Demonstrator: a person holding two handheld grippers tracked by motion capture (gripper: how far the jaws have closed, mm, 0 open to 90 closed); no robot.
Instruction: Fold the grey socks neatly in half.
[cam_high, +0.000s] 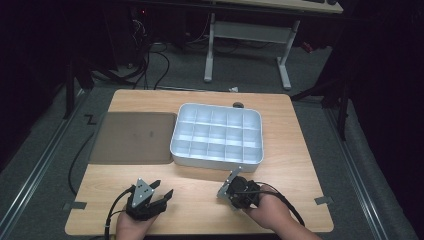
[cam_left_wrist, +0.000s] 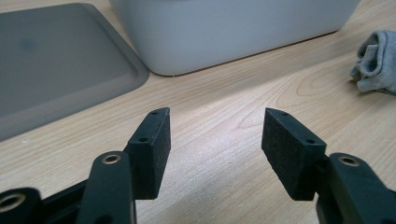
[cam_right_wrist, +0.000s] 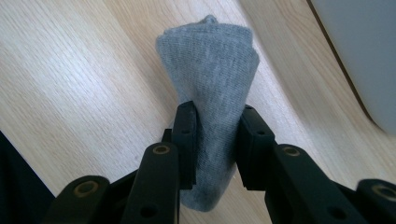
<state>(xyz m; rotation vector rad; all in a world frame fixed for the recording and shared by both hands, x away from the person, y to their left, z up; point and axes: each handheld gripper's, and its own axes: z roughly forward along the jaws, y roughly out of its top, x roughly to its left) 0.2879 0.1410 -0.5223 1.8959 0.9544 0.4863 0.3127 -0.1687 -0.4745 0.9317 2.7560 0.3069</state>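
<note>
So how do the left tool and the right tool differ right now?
The left tool has its jaws wide apart over bare table; the right tool is shut on the grey sock. Both sit near the table's front edge, facing the white divided tray.

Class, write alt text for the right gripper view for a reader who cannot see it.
A rolled grey sock is pinched between the two black jaws of the right tool, just above a light wooden table. The edge of a pale grey organiser box shows at upper right.
</note>
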